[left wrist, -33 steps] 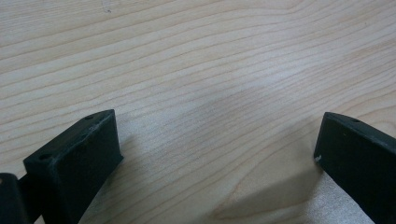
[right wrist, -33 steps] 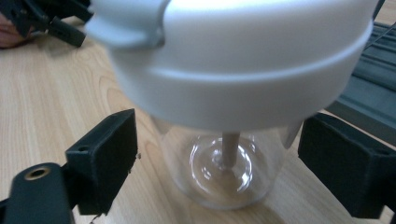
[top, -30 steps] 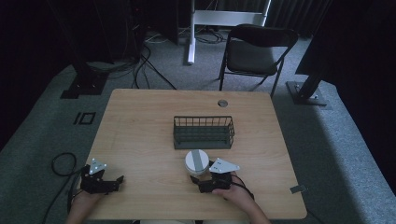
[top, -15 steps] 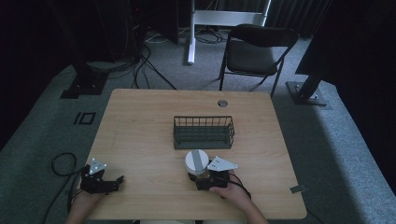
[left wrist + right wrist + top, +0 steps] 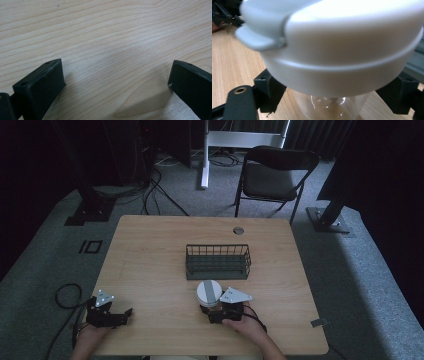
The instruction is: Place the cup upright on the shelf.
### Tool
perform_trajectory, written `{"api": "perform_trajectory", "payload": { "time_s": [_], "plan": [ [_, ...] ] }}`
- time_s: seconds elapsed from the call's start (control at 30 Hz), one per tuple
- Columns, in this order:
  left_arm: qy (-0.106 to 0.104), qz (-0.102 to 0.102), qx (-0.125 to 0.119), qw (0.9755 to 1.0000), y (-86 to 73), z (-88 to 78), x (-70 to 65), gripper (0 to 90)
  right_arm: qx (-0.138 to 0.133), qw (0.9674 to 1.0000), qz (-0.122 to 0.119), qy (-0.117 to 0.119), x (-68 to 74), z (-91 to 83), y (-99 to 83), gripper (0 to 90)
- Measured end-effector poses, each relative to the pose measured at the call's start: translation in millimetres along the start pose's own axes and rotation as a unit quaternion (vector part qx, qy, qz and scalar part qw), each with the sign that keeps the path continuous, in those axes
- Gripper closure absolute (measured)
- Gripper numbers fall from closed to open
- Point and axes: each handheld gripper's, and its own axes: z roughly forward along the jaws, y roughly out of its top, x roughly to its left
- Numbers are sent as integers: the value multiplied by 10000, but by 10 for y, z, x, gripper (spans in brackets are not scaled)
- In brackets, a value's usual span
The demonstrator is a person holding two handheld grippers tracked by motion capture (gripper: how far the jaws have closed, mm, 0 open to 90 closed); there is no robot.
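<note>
A clear jar with a white flip-tab lid [image 5: 208, 292] stands on the wooden table [image 5: 150, 255], in front of the wire basket. My right gripper [image 5: 214, 314] reaches it from the near side. In the right gripper view the white lid [image 5: 332, 45] looms close, and the black jaws press on either side of the clear body [image 5: 329, 105], so the right gripper [image 5: 329, 100] is shut on the jar. At the table's near left corner my left gripper [image 5: 125, 314] rests low. Its jaws stand wide apart over bare wood, so the left gripper [image 5: 116, 75] is open.
A dark wire basket [image 5: 218, 262] sits mid-table, just beyond the jar. A round cable hole [image 5: 238, 230] lies near the far edge. A black folding chair [image 5: 272, 175] stands behind the table, and cables trail on the floor at the left.
My right gripper has slid a little to the left, closing in around the jar's body. The jar and the left gripper have stayed put.
</note>
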Motion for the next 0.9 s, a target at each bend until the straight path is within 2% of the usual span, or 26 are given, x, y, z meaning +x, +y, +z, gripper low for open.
{"api": "perform_trajectory", "payload": {
  "time_s": [0.07,0.13,0.2,0.37,0.53,0.9],
  "plan": [
    [1,-4,-3,10000,0,0,-1,6,-20,10000,-83,24,8,-5,12,182],
    [-1,-2,0,10000,0,0,0,6,4,10000,-65,39,13,-5,20,183],
    [1,-3,-2,10000,0,0,0,6,-2,9998,-174,34,20,-7,17,184],
    [1,-4,-3,10000,0,0,-1,6,18,9999,-68,100,3,-18,24,184],
    [1,-3,-2,10000,0,0,0,6,49,9998,-173,131,-8,-21,36,184],
    [0,0,0,10000,0,0,0,6,-83,9998,-168,4,-49,-108,186,185]
  ]
}}
